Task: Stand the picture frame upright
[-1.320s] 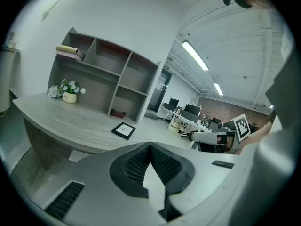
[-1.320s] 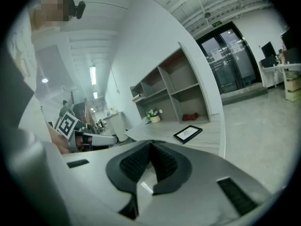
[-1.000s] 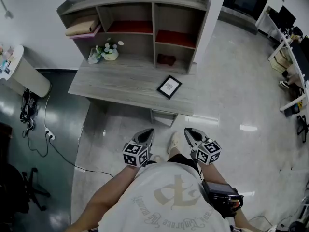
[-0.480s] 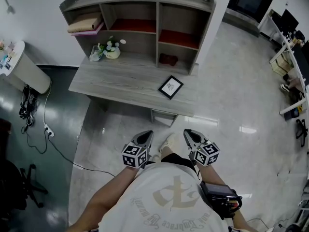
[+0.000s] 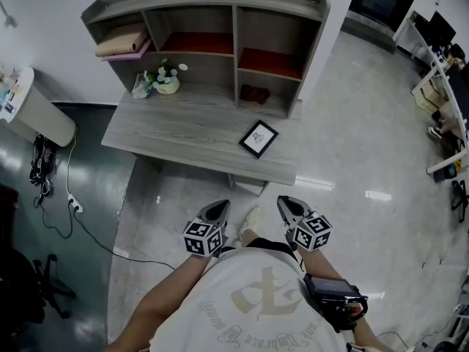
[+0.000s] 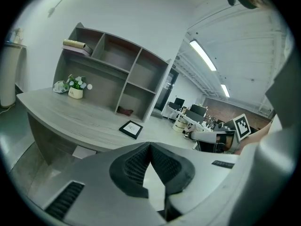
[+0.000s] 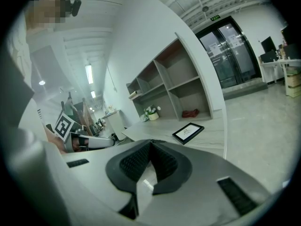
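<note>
L claw [image 6: 150, 146] closed, empty — lower-right cubby [image 5: 278, 85] holds red object [image 5: 253, 92]

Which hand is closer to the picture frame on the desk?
Probably the right gripper: the picture frame lies flat near the right end of the desk, slightly nearer it than the left gripper. Both are shut.

desk [image 5: 183, 127]: wood-grain, matt | floor [image 5: 352, 152]: glossy tile (mirrors lights) | picture frame [image 5: 258, 138]: smooth rim
</note>
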A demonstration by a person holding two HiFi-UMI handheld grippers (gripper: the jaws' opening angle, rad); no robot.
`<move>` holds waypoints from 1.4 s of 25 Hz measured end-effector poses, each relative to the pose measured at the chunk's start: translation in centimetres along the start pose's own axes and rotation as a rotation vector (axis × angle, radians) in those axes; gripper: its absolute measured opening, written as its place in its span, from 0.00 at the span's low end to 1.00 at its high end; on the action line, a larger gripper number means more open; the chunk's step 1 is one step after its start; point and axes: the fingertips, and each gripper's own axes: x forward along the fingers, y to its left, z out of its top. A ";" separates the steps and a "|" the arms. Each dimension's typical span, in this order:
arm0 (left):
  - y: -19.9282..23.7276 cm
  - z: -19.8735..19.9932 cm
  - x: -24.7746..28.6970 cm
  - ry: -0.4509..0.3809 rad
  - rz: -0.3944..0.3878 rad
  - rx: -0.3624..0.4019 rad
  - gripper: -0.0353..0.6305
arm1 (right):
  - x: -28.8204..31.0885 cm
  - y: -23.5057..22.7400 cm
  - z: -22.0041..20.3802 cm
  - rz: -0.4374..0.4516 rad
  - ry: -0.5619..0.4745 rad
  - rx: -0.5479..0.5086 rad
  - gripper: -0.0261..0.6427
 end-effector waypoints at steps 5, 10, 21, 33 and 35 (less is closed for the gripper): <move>0.8 1.7 2.2 0.013 -0.002 0.005 0.07 | 2.2 -2.2 1.8 -0.004 0.005 0.011 0.05; 2.1 3.2 4.7 0.033 0.005 -0.001 0.07 | 4.7 -4.2 3.2 0.004 0.006 0.029 0.05; 4.4 5.7 11.0 0.090 -0.015 0.009 0.07 | 8.8 -9.7 4.6 -0.025 0.016 0.092 0.05; 5.9 10.3 16.9 0.117 -0.004 0.048 0.07 | 13.2 -14.1 7.9 -0.005 0.014 0.095 0.05; 6.2 11.0 17.7 0.114 0.003 0.055 0.07 | 13.8 -14.8 8.5 0.002 0.004 0.092 0.05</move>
